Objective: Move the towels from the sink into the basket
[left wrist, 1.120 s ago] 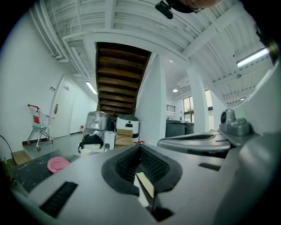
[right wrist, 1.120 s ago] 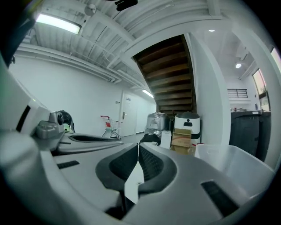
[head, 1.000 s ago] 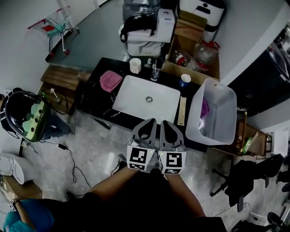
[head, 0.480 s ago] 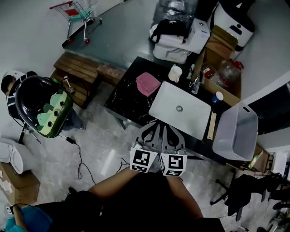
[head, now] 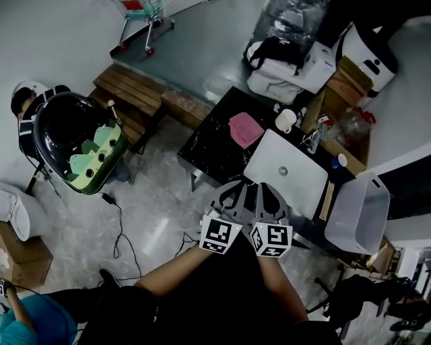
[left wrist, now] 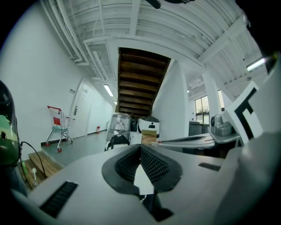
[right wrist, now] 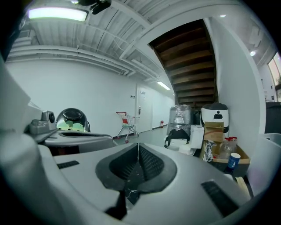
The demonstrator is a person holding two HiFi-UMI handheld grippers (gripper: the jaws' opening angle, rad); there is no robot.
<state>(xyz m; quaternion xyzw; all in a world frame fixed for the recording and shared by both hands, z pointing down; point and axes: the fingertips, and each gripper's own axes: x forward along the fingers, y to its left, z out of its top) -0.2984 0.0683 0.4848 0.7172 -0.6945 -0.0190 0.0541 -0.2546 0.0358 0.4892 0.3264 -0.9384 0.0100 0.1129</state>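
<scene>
The left hand-held gripper (head: 236, 190) and the right hand-held gripper (head: 265, 190) sit side by side, nearly touching, low in the head view, both pointing toward 12 o'clock. In the left gripper view the ribbed pads (left wrist: 151, 165) are pressed together at the tips with nothing between them. The right gripper view shows the same: jaws pressed together and nothing pinched.

Both tips hang over the near edge of the black worktop (head: 210, 149). The white sink (head: 300, 182) is set into that worktop, at about 1 o'clock from the grippers. Its basin looks bare, with only the drain showing.

A pink towel (head: 246, 129) lies flat on the worktop, just beside the sink's far left corner, at about 10 o'clock from the basin and 12 o'clock from the grippers. The pale basket (head: 357, 214) stands at the right end of the worktop, at about 4 o'clock from the sink and 3 o'clock from the grippers. What it holds cannot be made out.

A white cup (head: 286, 120) stands on the worktop at 12 o'clock from the sink. Well apart, at 10 o'clock from the grippers, a wooden bench (head: 131, 94) stands on the floor, with a shopping cart (head: 143, 9) beyond it.
</scene>
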